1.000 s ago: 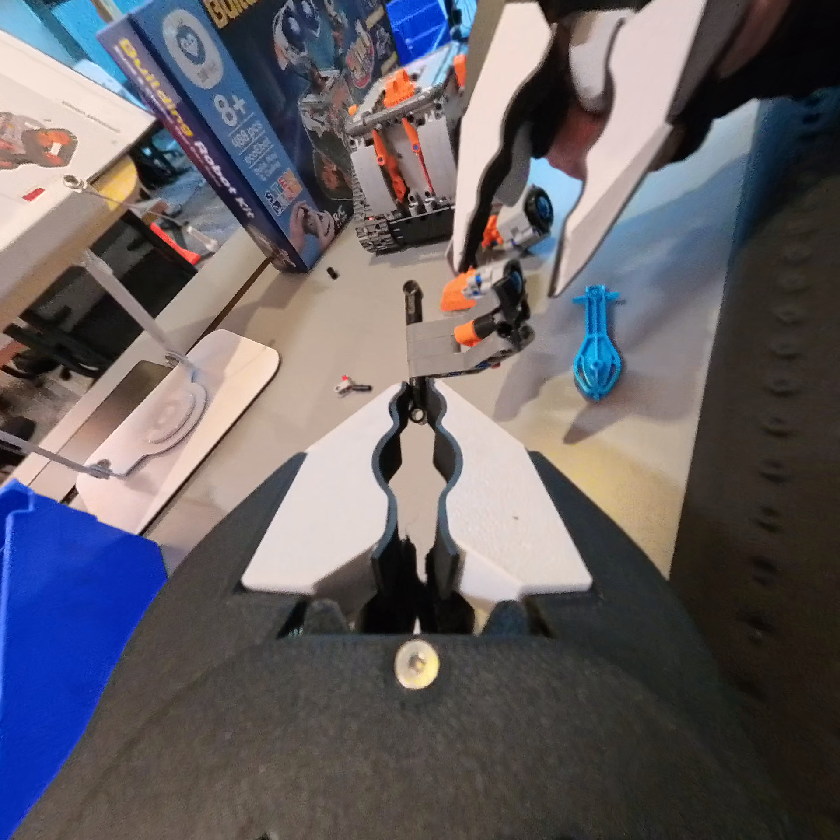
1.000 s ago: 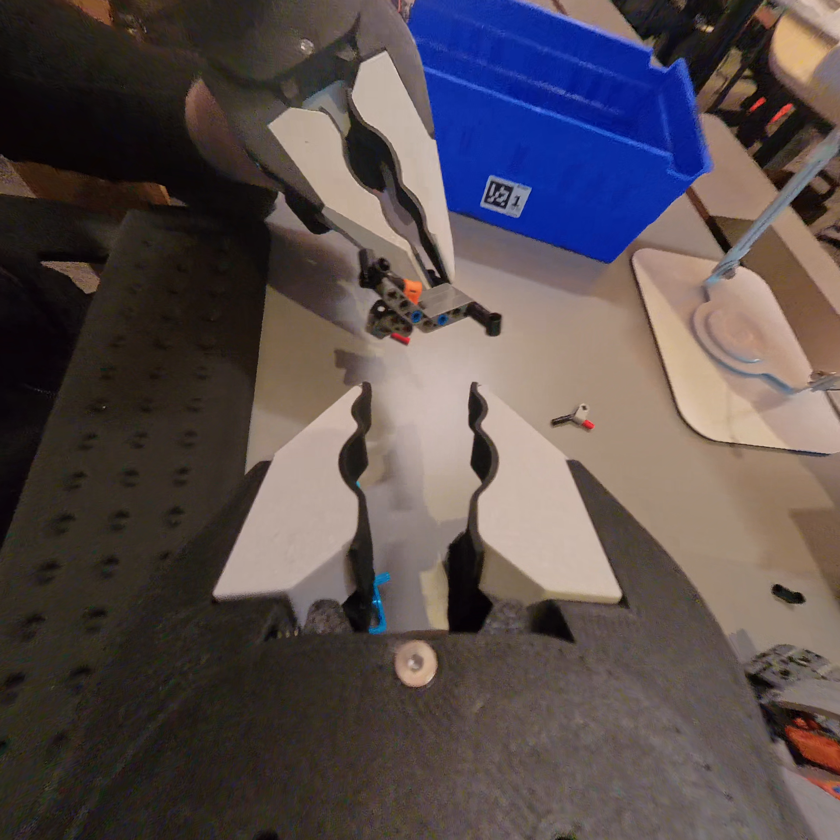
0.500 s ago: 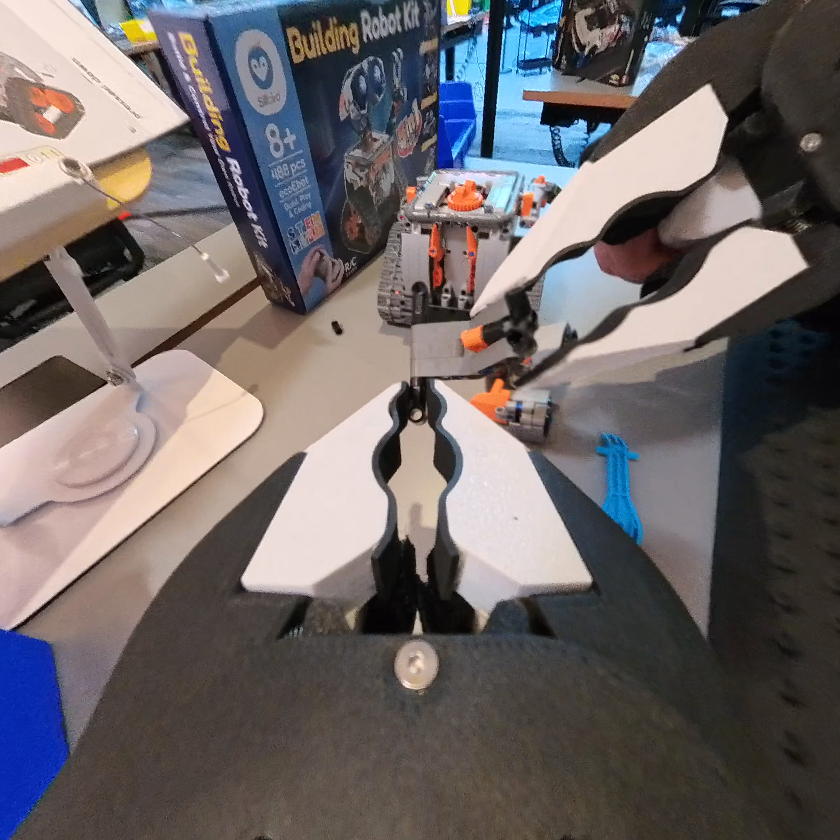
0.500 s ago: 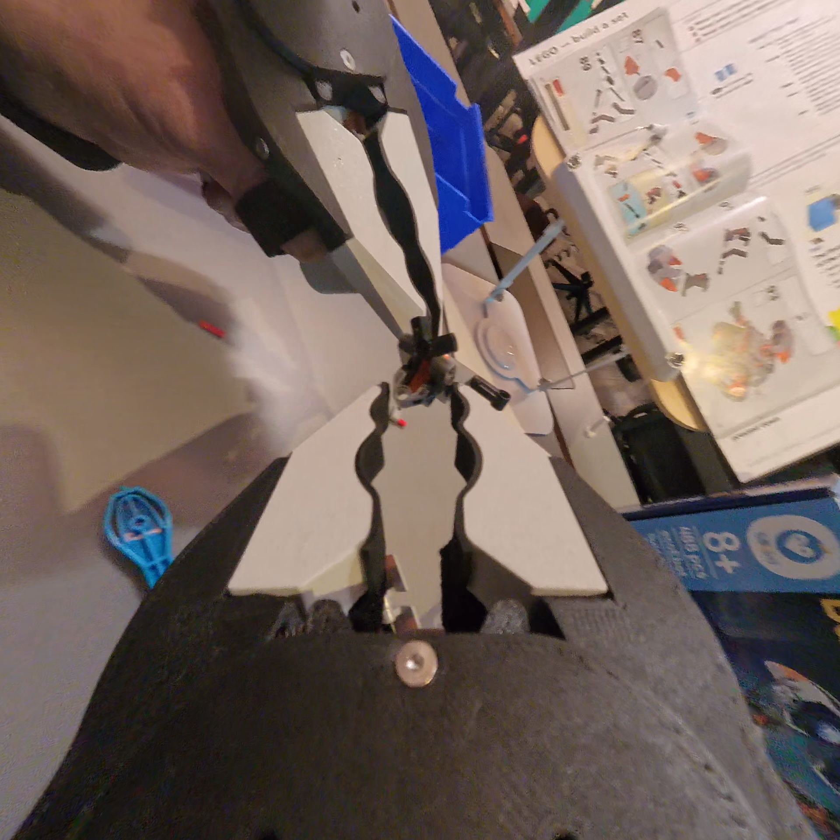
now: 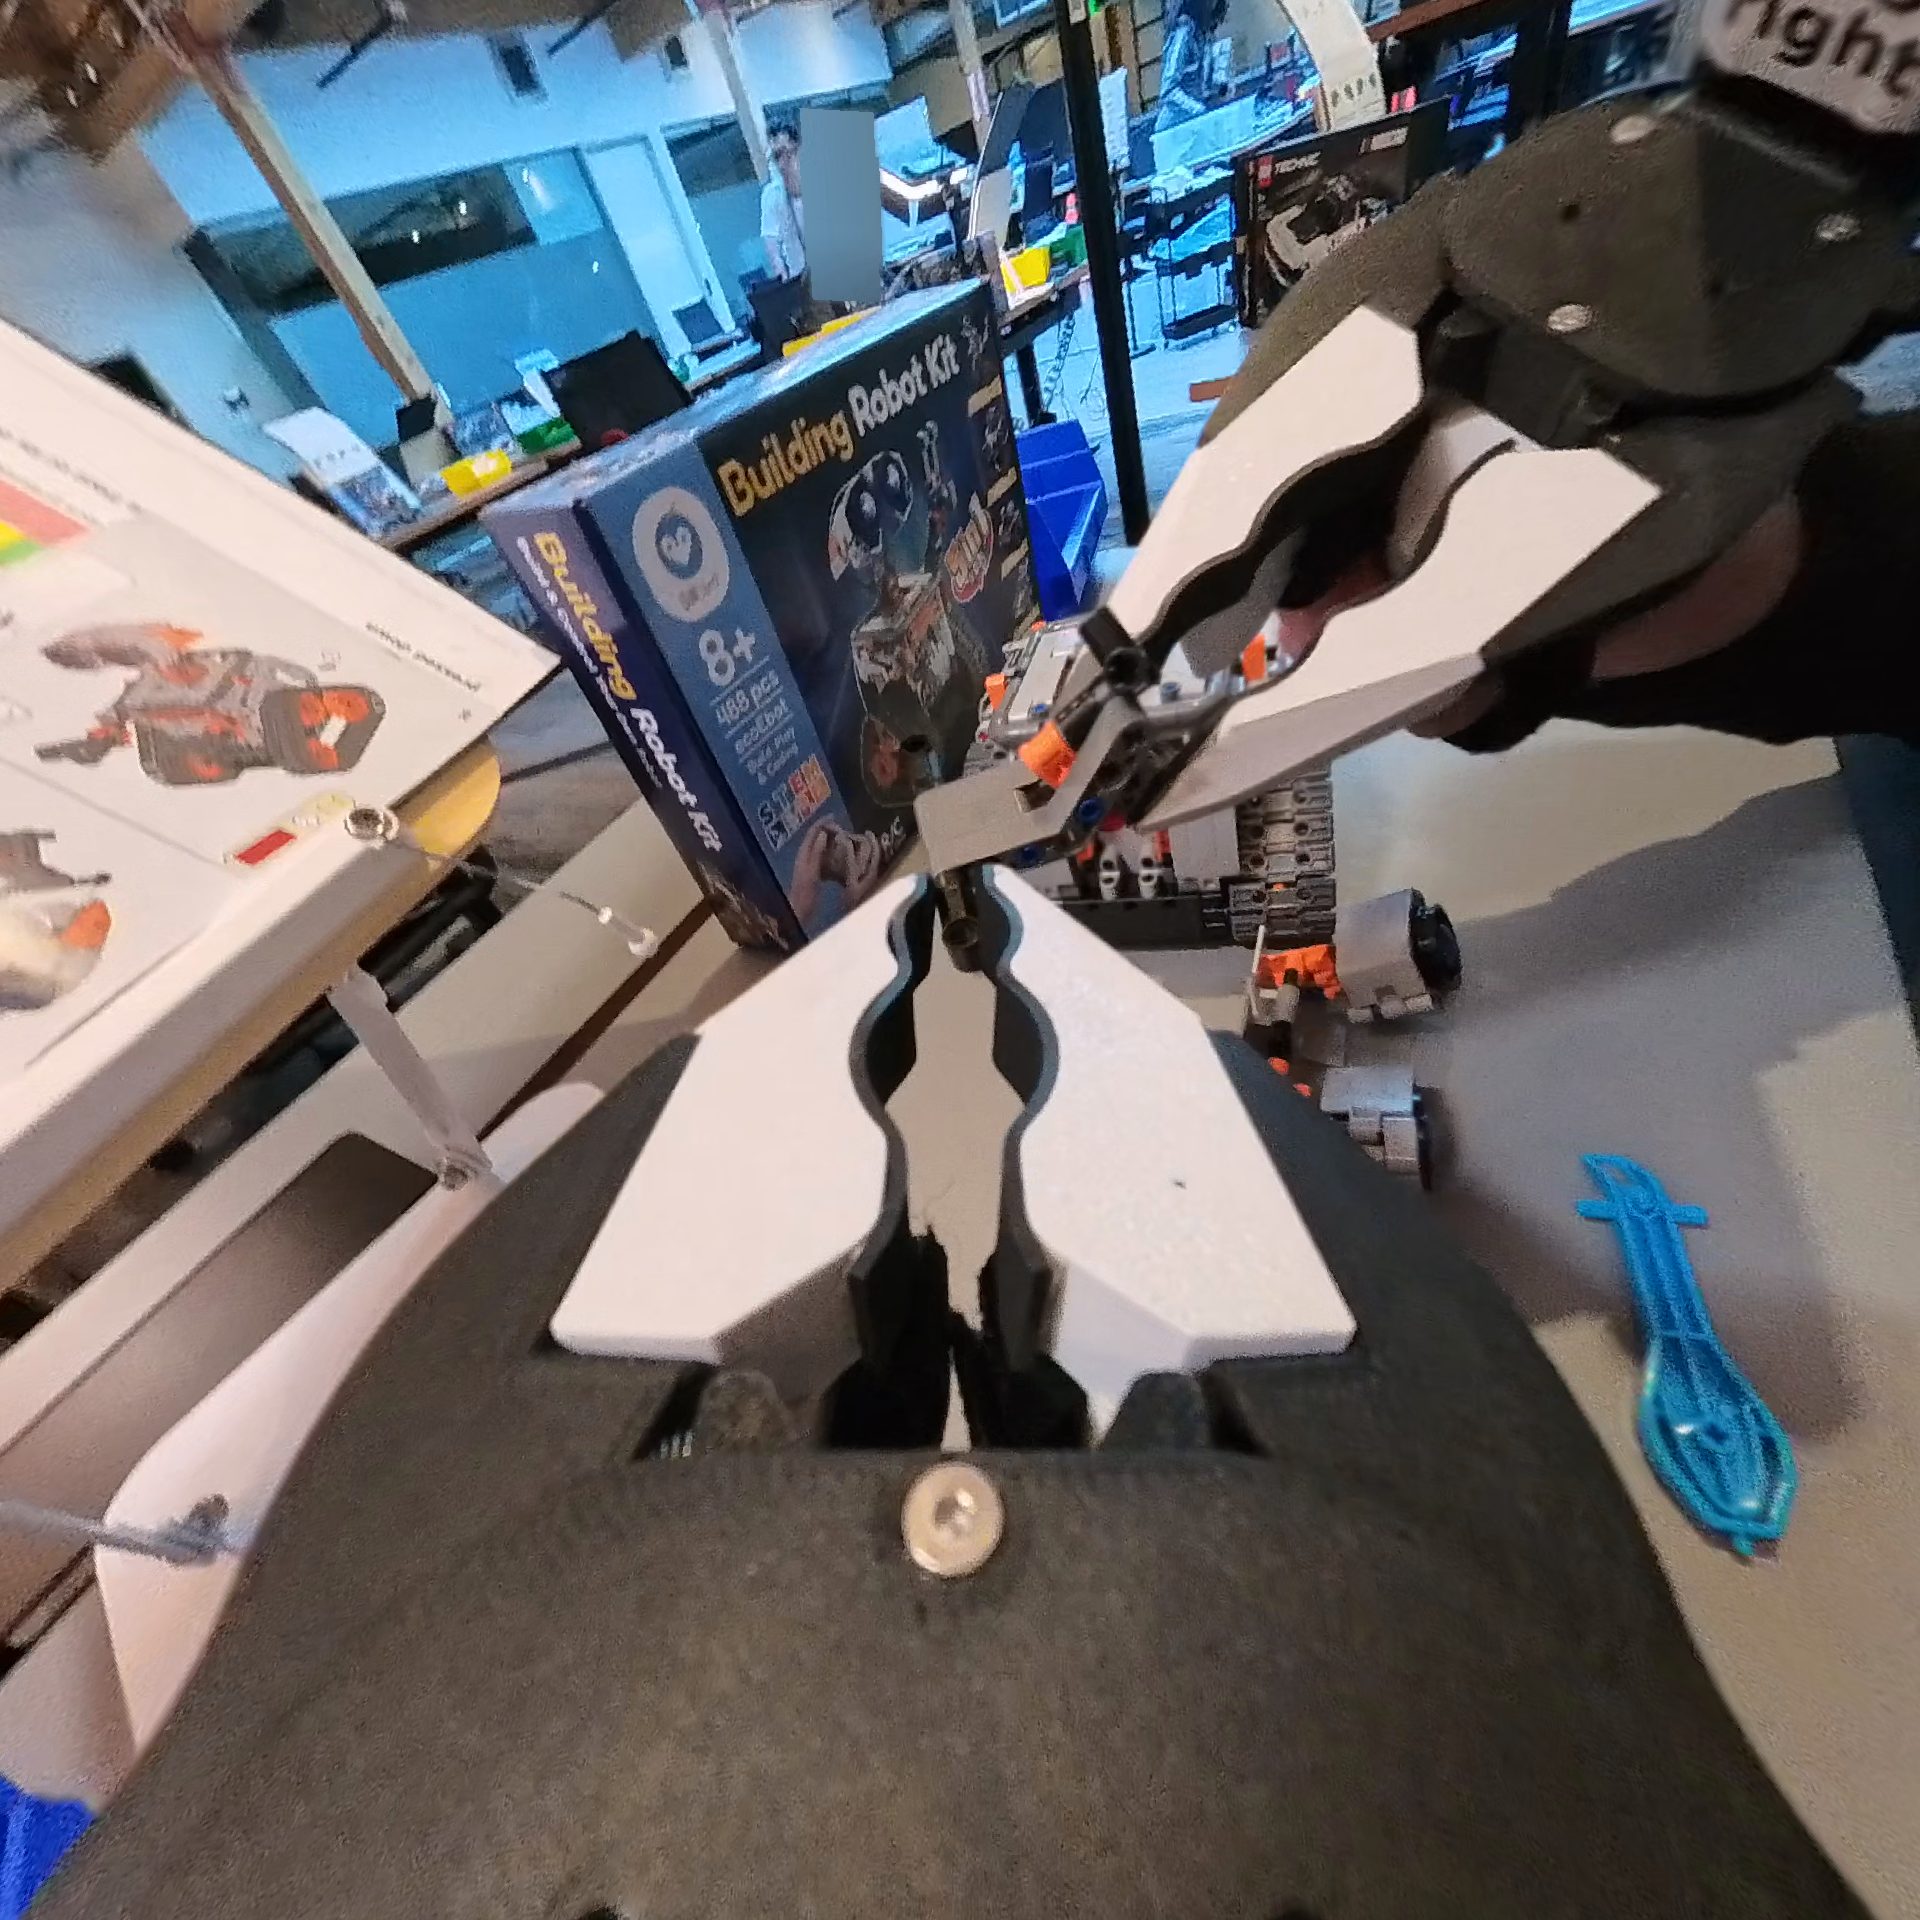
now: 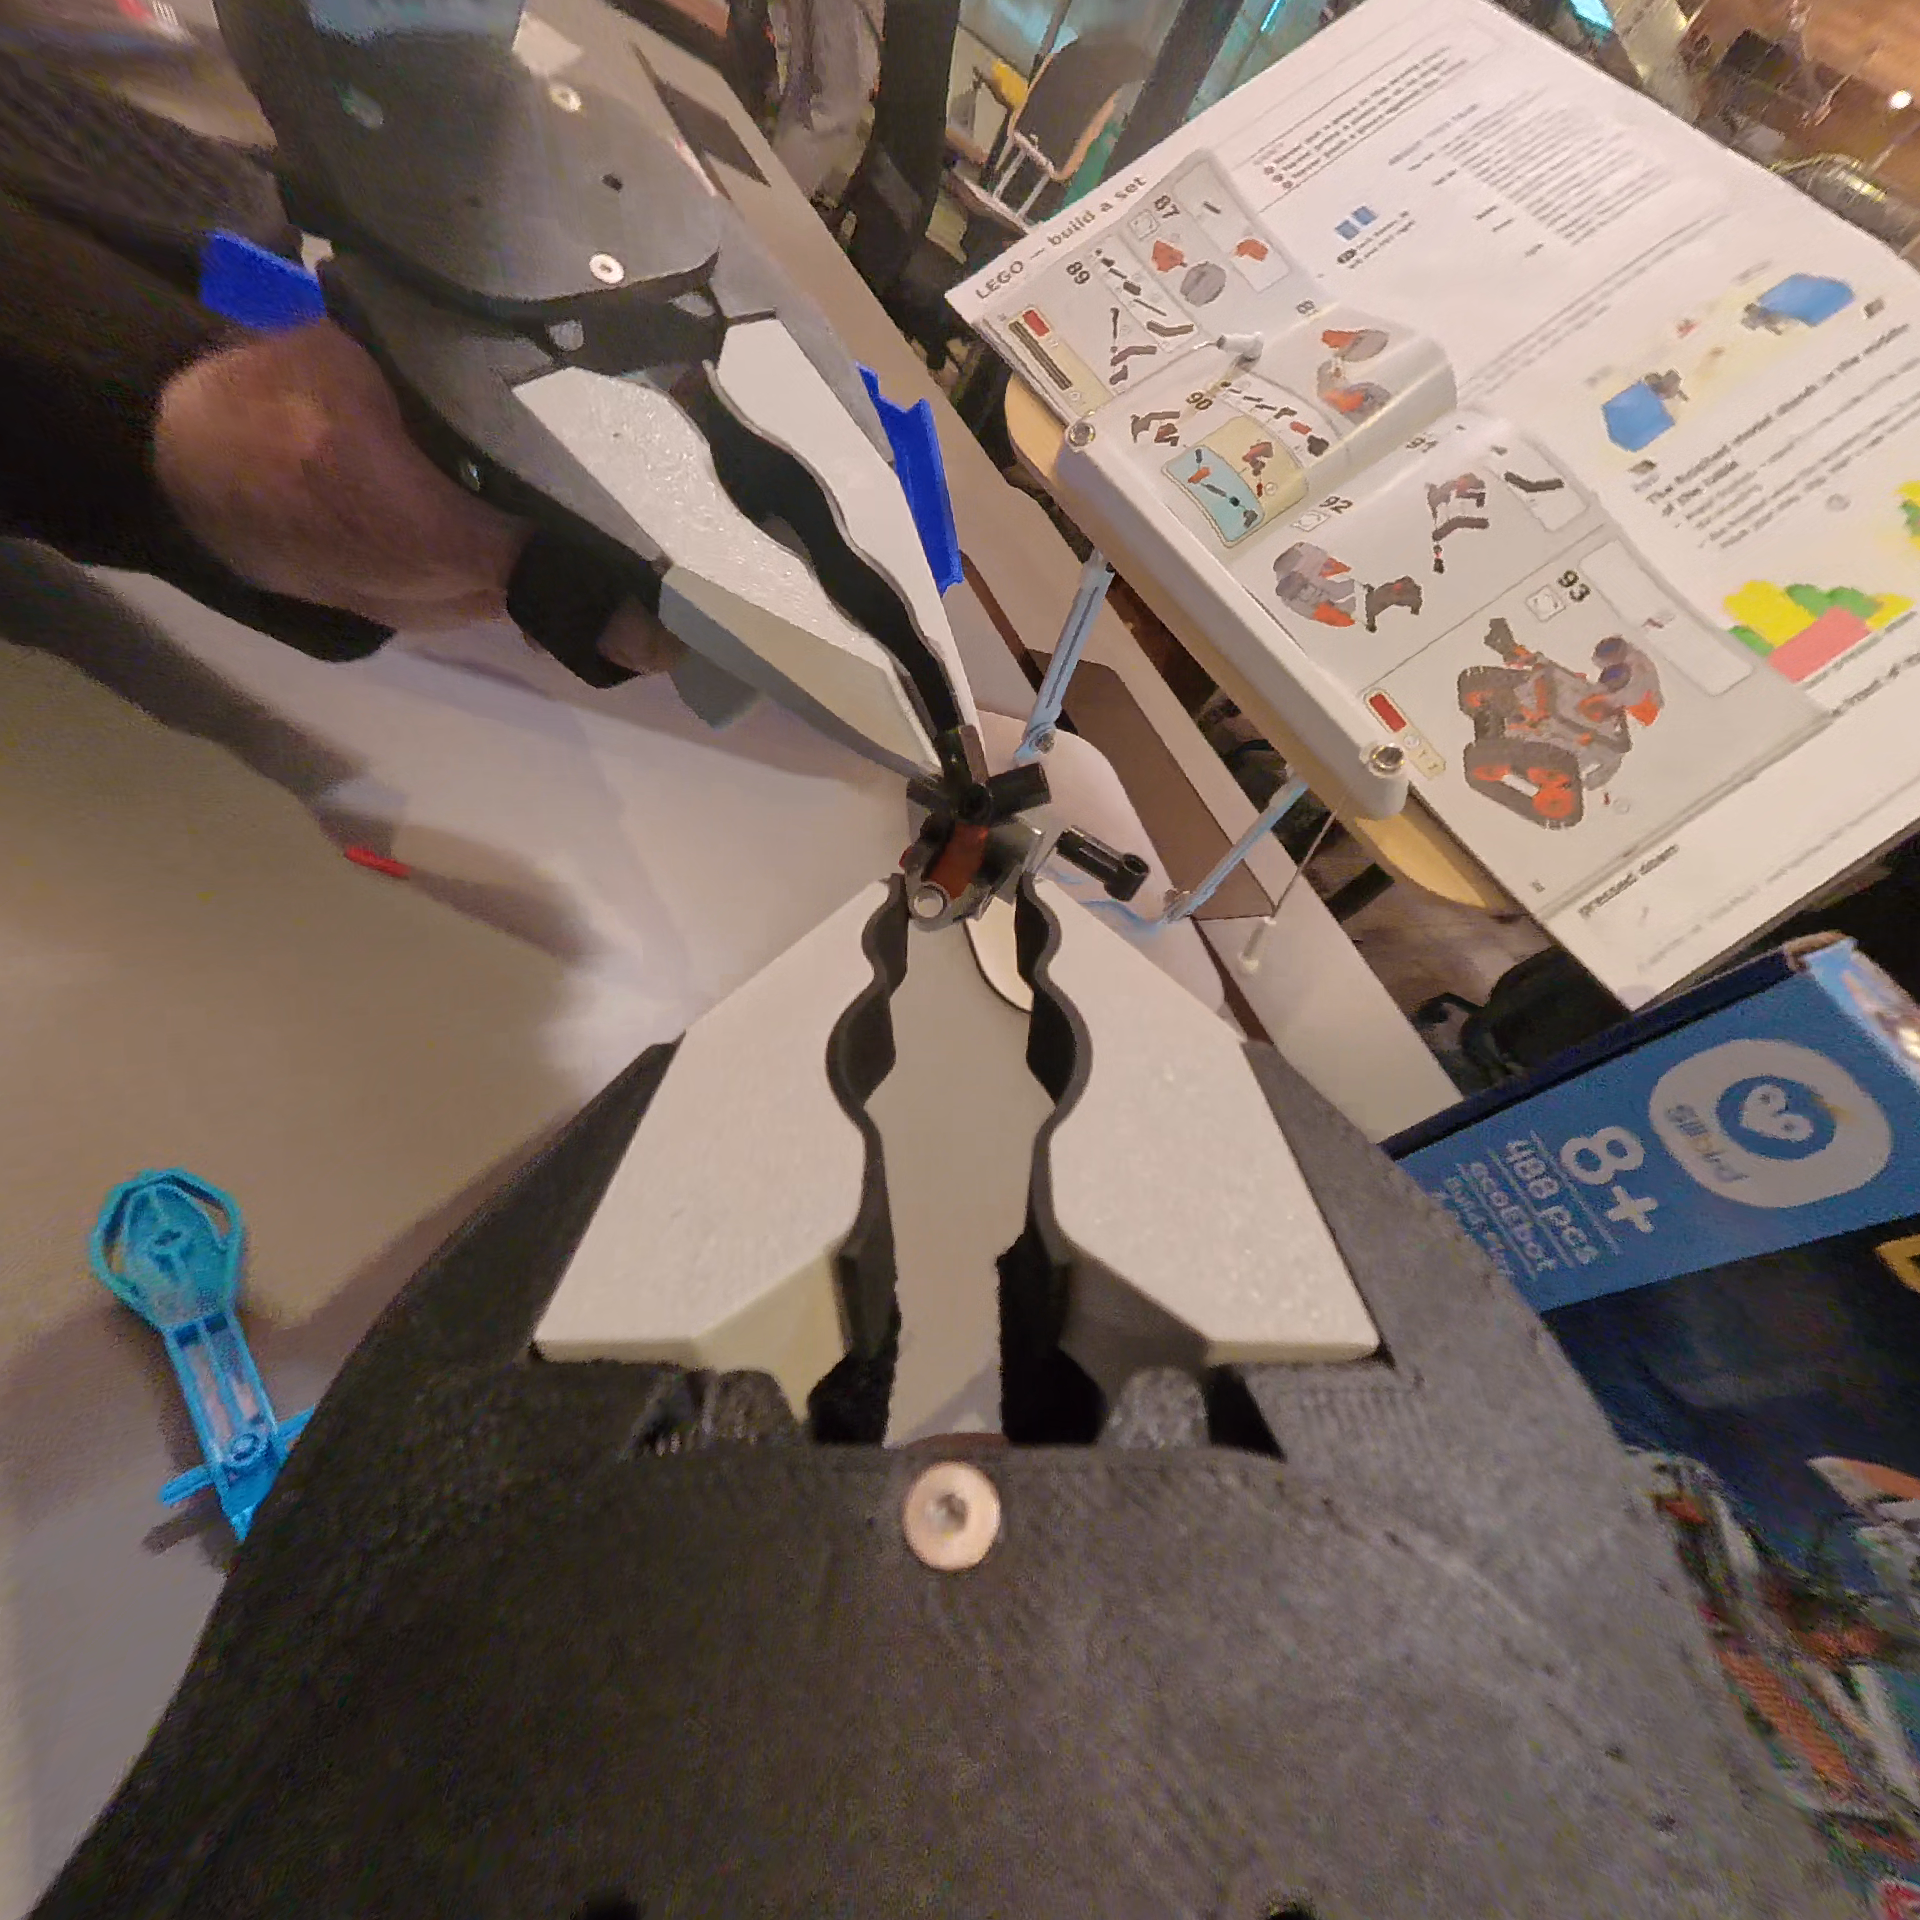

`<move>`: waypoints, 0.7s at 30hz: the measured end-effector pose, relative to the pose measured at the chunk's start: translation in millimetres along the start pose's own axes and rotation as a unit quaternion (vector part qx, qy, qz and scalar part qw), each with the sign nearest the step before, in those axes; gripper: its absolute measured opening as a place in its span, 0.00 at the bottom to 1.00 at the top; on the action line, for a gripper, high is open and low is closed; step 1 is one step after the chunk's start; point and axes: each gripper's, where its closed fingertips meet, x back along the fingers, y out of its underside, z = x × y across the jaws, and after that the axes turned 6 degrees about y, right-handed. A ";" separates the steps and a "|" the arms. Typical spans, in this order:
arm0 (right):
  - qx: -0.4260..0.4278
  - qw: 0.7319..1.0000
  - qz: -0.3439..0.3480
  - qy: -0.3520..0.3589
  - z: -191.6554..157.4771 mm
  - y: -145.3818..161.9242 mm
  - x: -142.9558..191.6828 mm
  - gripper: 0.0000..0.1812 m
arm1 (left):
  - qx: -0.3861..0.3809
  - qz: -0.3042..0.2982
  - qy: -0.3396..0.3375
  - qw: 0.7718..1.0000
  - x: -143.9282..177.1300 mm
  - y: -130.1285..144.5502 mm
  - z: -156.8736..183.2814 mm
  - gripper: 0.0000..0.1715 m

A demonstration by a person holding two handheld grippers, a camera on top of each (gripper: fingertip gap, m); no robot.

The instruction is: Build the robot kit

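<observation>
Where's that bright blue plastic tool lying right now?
The blue plastic tool lies flat on the grey table, alone at the lower right of the left wrist view, nearer the camera than the loose grey-and-orange brick parts.

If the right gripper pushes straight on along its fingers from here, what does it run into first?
The small brick assembly already sits between the right gripper fingertips. Just past it come the left gripper tips, shut on the same piece. Beyond that, probably the instruction-book stand; depth is unclear.

Right tool (image 6: 961, 899) gripping brick assembly (image 6: 971, 857), left tool (image 6: 951, 764) pinching it
</observation>
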 end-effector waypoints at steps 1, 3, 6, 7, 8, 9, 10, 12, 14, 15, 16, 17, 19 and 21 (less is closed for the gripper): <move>-0.014 1.000 0.005 -0.002 2.2 -0.1 1.4 0.11 | -0.010 0.005 0.003 1.000 -1.6 -2.2 0.3 0.04; -0.037 0.999 0.009 -0.006 6.4 0.2 4.1 0.11 | -0.033 0.012 0.013 0.999 -5.2 -6.0 2.4 0.07; -0.072 0.997 0.018 -0.012 12.8 -0.4 8.3 0.11 | -0.079 0.020 0.012 0.997 -8.3 -11.2 3.9 0.12; -0.082 0.996 0.021 -0.013 15.0 -0.9 9.9 0.11 | -0.096 0.018 0.002 0.995 -8.7 -11.8 1.6 0.14; -0.092 0.995 0.025 -0.015 17.0 -1.9 11.5 0.11 | -0.109 0.016 -0.002 0.994 -9.1 -12.6 0.5 0.16; -0.100 0.994 0.027 -0.018 18.4 -2.7 12.8 0.11 | -0.121 0.014 -0.005 0.993 -9.8 -13.1 0.5 0.17; -0.109 0.993 0.028 -0.022 19.4 -3.3 13.8 0.11 | -0.135 0.012 -0.012 0.991 -10.5 -13.7 -0.4 0.19; -0.128 0.991 0.035 -0.035 19.7 -5.6 16.0 0.11 | -0.166 0.005 -0.020 0.986 -13.7 -14.3 0.5 0.21; -0.146 0.987 0.038 -0.056 16.8 -7.2 17.7 0.10 | -0.203 -0.013 -0.029 0.979 -19.6 -11.2 2.0 0.25; -0.154 0.985 0.037 -0.068 14.4 -7.0 18.1 0.11 | -0.224 -0.021 -0.037 0.974 -22.2 -10.3 2.0 0.25; -0.159 0.983 0.039 -0.078 12.1 -7.4 18.4 0.11 | -0.240 -0.027 -0.041 0.969 -25.2 -9.4 3.3 0.23; -0.165 0.982 0.040 -0.087 10.0 -7.9 18.7 0.11 | -0.251 -0.031 -0.040 0.967 -28.0 -8.9 6.0 0.19; -0.177 0.978 0.044 -0.097 9.3 -8.4 19.7 0.11 | -0.262 -0.035 -0.045 0.963 -32.0 -8.6 6.9 0.10; -0.189 0.976 0.049 -0.097 12.6 -8.8 20.7 0.10 | -0.260 -0.040 -0.035 0.964 -35.8 -5.3 7.8 0.04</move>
